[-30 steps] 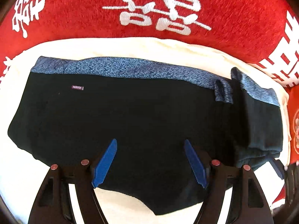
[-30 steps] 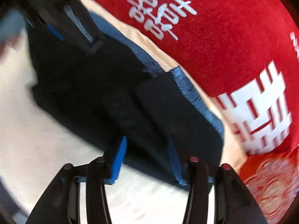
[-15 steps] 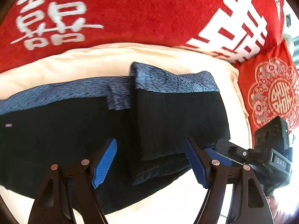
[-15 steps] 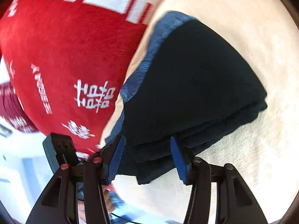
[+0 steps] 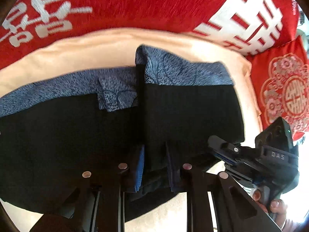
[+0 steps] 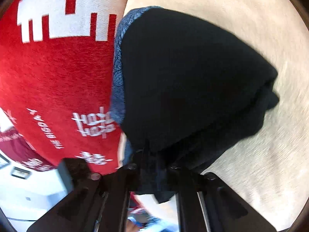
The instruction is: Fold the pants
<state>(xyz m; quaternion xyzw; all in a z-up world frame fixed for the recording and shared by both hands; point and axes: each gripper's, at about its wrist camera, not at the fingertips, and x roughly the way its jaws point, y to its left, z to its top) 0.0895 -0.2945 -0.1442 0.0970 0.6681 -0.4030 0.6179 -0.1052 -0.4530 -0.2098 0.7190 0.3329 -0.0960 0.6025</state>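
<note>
The black pants [image 5: 67,135] with a blue patterned waistband [image 5: 58,89] lie on a cream sheet [image 5: 87,52]. Their right part is folded over into a thick stack [image 5: 191,112]. My left gripper [image 5: 154,166] is shut on the near edge of that folded stack. My right gripper [image 5: 222,154] shows at the stack's right end in the left wrist view. In the right wrist view the right gripper [image 6: 156,166] is shut on the folded pants [image 6: 189,81], with its blue pads hidden in the cloth.
A red blanket with white characters [image 5: 144,2] lies behind the sheet and also shows in the right wrist view [image 6: 54,67]. A red patterned cushion [image 5: 285,94] sits at the right. A hand [image 5: 278,208] holds the right gripper.
Both grippers closed from open onto the folded stack of pants. Both moved in closer to the cloth, and the stack's edge now sits between each pair of fingers.
</note>
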